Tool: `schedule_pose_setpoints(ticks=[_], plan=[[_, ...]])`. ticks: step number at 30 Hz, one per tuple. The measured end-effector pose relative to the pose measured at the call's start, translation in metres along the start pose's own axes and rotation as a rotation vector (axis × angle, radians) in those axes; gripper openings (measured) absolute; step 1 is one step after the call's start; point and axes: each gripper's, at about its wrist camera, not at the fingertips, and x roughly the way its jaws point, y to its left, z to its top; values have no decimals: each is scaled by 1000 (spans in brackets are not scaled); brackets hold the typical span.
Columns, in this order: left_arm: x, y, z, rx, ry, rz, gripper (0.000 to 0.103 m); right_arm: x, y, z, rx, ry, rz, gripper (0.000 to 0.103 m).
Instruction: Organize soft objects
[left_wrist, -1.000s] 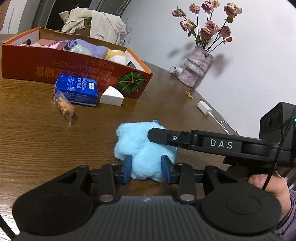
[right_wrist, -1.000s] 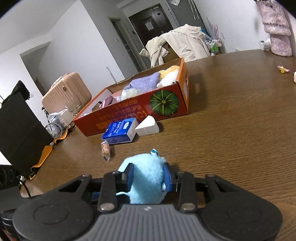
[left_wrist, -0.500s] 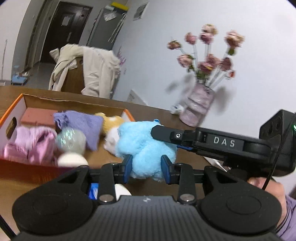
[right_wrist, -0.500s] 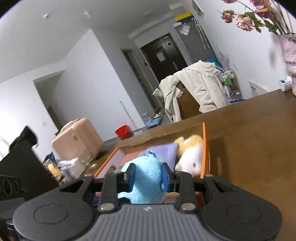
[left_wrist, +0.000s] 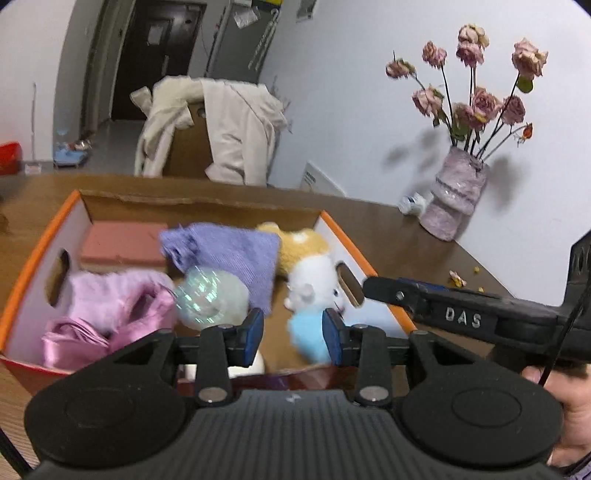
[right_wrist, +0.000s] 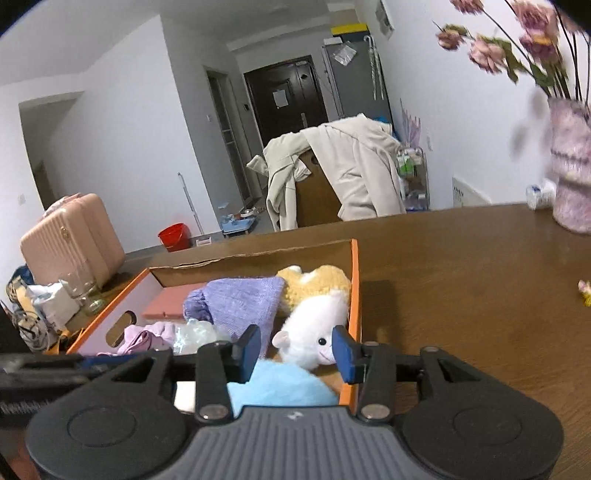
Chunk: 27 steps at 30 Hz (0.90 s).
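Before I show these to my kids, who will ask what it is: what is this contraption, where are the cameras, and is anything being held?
There is no robot here. A person holds two-finger tongs in each hand, and each pair has a wide-angle camera looking along its fingers. One picture is from the left tongs, the other from the right tongs.

Both hover over an orange cardboard box on a wooden table. The box holds a purple knit, a pink cloth and a white plush. A vase of dried roses stands beyond it.

A blue plush toy lies low at the box's near end. The right tongs have just been opening, and the toy sits between their fingers without being pinched. The left pads show a gap too, so nothing seems held.
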Motion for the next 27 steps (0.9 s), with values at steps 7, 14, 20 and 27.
schedule_pose_setpoints(ticks=[7,14,20,27], plan=[[-43,-7,-2,17,-46,40,43,-46,5,2,-50,-33,33,45],[-104,-21,-40,19,-72,125,54,-119,11,-16,-129,-73,66,59],[-157,-39,-98,34,-142,226,76,-174,17,-66,-156,-74,83,73],[-188,-60,-178,6,-120,341,76,-212,32,-143,-186,-25,82,73]])
